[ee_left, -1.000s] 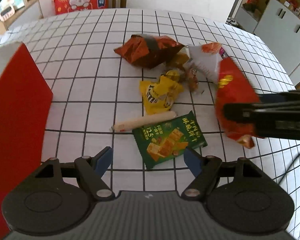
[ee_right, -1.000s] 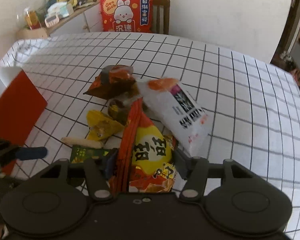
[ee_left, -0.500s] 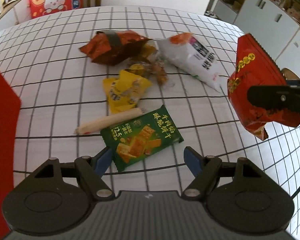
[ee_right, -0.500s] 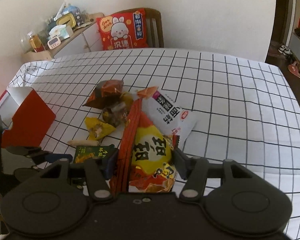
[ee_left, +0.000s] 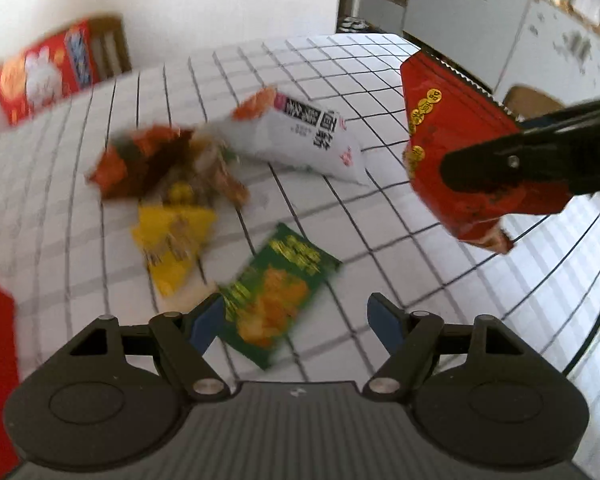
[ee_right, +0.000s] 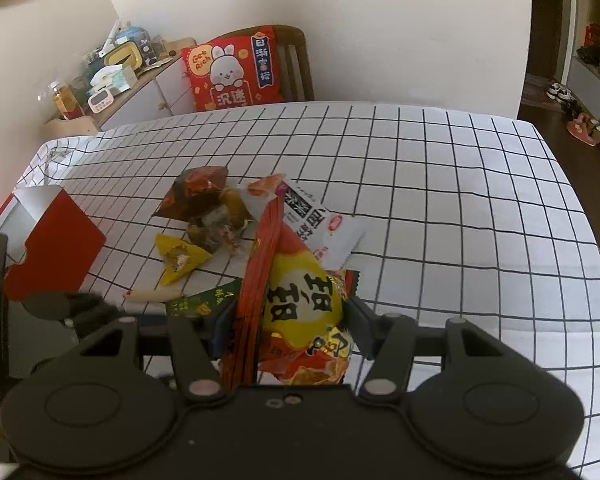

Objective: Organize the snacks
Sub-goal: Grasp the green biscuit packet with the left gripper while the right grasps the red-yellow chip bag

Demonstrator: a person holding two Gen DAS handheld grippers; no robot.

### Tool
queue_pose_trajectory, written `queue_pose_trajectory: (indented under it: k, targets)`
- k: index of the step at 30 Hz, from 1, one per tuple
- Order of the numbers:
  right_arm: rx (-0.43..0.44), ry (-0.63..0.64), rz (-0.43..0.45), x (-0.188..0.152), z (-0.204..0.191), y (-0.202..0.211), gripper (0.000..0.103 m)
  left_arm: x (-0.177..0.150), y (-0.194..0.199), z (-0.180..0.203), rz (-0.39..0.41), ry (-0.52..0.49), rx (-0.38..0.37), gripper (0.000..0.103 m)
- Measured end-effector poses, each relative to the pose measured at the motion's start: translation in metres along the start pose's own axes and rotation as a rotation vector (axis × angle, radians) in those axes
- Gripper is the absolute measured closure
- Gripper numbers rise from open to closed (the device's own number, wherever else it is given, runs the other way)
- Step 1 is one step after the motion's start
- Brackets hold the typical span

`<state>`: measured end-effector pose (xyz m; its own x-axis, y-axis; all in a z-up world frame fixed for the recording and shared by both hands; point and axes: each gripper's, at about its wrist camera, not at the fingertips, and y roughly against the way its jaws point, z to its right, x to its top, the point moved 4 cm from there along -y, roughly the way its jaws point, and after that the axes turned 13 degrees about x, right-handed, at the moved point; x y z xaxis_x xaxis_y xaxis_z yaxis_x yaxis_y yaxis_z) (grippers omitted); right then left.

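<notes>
My right gripper (ee_right: 286,320) is shut on a red and yellow snack bag (ee_right: 300,304) and holds it above the checked table; the bag also shows in the left wrist view (ee_left: 460,152). My left gripper (ee_left: 296,320) is open and empty just above a green cracker packet (ee_left: 276,296). On the table lie a white packet (ee_left: 300,136), a dark orange bag (ee_left: 140,160), a yellow packet (ee_left: 172,236), several small sweets (ee_right: 216,228) and a sausage stick (ee_right: 152,295). The left wrist view is blurred.
A red open box (ee_right: 48,240) stands at the table's left edge. A chair with a red rabbit cushion (ee_right: 232,72) is behind the table. A cluttered sideboard (ee_right: 112,76) is at the back left. Cabinets (ee_left: 480,12) stand to the right.
My right gripper has lifted the red bag higher above the table. My left gripper has swung to the right and moved closer over the green packet.
</notes>
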<state>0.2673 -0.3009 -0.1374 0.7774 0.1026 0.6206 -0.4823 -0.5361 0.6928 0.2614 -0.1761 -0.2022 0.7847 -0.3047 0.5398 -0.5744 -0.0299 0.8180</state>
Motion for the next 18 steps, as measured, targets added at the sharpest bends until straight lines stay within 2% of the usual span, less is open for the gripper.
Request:
queue_pose_trajectory:
  k: [4, 6, 8, 11, 14, 18]
  targets:
    - [0.013, -0.01, 0.005, 0.0, 0.001, 0.001, 0.045, 0.016, -0.001, 0.006, 0.043, -0.128, -0.031, 0.025]
    - [0.019, -0.009, 0.002, -0.001, 0.002, 0.002, 0.045, 0.019, -0.008, 0.012, 0.013, -0.193, -0.084, 0.025]
    - [0.017, -0.005, 0.002, -0.001, 0.002, 0.003, 0.045, 0.021, -0.018, 0.014, -0.011, -0.227, -0.088, 0.025]
    - [0.019, -0.012, 0.009, -0.001, 0.003, 0.006, 0.045, 0.025, -0.032, 0.009, -0.049, -0.195, -0.095, 0.025]
    - [0.016, -0.025, 0.011, -0.001, 0.006, 0.007, 0.045, 0.025, -0.038, 0.004, -0.067, -0.188, -0.088, 0.038]
    - [0.012, -0.037, 0.016, -0.003, 0.009, 0.008, 0.045, 0.025, -0.037, 0.003, -0.061, -0.194, -0.094, 0.045]
